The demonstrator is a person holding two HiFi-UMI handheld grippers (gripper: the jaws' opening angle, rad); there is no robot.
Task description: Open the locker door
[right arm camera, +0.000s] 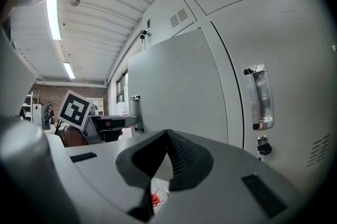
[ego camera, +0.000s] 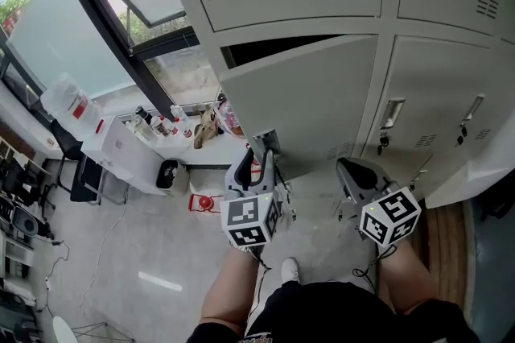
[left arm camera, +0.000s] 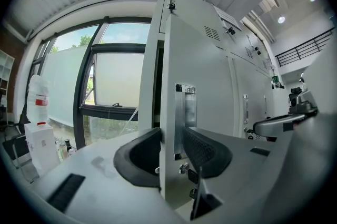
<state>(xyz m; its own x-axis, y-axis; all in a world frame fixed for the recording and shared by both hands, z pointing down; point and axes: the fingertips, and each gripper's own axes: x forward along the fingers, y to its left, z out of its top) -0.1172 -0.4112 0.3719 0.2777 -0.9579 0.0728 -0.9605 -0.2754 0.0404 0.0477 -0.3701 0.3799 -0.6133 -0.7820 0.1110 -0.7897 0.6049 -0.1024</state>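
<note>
Grey locker door [left arm camera: 202, 60] beside window [left arm camera: 116, 81] clamped in left claw [left arm camera: 171, 146]; right claw [right arm camera: 167, 136] closed.

the locker door [left arm camera: 210, 91] stood ajar, with a dark gap along its top edge and behind its free edge, where your left gripper [left arm camera: 171, 152] pinched it. to its left the floor [ego camera: 145, 245] lay open up to the low cabinet [ego camera: 129, 152]. your right gripper [right arm camera: 167, 157], jaws together, faced the neighbouring door [right arm camera: 284, 60].

Ajar locker door [ego camera: 306, 100] hides most of the dark interior [ego camera: 265, 51]
</note>
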